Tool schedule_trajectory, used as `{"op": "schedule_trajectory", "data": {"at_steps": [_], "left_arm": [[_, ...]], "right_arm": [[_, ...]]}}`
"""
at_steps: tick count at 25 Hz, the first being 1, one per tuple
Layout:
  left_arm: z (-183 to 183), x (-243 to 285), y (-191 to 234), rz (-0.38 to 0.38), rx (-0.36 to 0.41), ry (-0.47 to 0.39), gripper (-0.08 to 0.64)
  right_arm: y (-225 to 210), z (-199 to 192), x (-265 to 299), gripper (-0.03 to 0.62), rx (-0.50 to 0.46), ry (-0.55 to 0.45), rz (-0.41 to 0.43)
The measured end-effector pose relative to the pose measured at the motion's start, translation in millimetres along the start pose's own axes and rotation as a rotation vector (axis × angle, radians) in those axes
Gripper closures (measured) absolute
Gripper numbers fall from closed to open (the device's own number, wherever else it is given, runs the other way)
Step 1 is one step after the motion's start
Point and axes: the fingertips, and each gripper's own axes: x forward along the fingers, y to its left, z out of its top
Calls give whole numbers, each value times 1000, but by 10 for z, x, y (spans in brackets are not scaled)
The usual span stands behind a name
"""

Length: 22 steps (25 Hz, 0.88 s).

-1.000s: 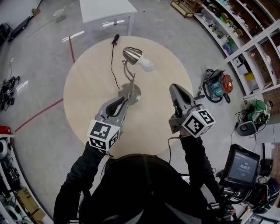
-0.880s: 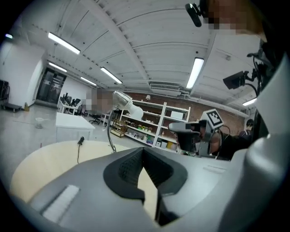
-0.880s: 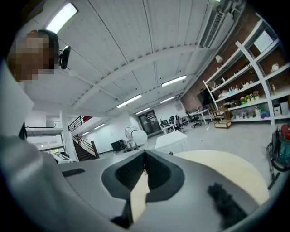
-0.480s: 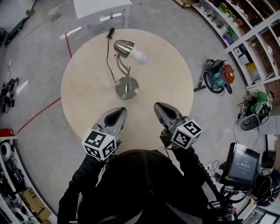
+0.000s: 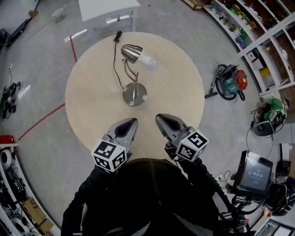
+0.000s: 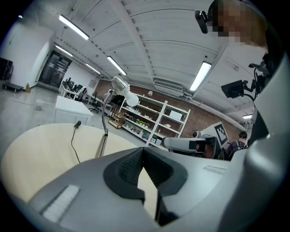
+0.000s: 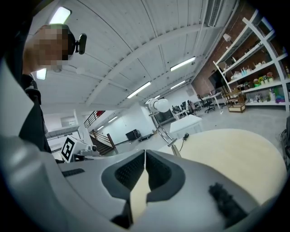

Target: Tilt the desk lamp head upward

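A chrome desk lamp [image 5: 134, 94] stands on the round wooden table [image 5: 92, 106]. Its shade [image 5: 131, 52] and white bulb [image 5: 148, 61] point right and slightly up. A black cord [image 5: 116, 60] runs from the base to the far edge. My left gripper [image 5: 132, 121] and right gripper [image 5: 159, 118] hover side by side at the near edge, both shut and empty, well short of the lamp. The left gripper view shows the lamp [image 6: 119, 86] beyond its closed jaws [image 6: 144, 150]. In the right gripper view the bulb [image 7: 160, 105] is above its closed jaws [image 7: 145, 152].
A white table [image 5: 108, 8] stands beyond the round one. A vacuum cleaner [image 5: 231, 84] lies on the floor at right, near shelving [image 5: 258, 27]. A monitor [image 5: 252, 174] sits at lower right. Red tape [image 5: 41, 120] marks the floor at left.
My left gripper has drawn back from the lamp base toward me and its jaws have closed. The right gripper has also pulled back and inward. The lamp stands where it was.
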Motion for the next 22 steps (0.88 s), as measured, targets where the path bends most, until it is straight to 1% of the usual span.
{"op": "schedule_trajectory", "data": {"at_steps": [7, 16, 22], "left_arm": [[10, 4, 29, 4, -14, -7, 554], [-20, 16, 40, 1, -24, 2, 554], [-37, 27, 25, 0, -29, 11, 554]], "right_arm": [[51, 5, 49, 586, -10, 3, 15], [71, -85, 80, 586, -51, 55, 21], [90, -88, 86, 586, -54, 58, 30]]}}
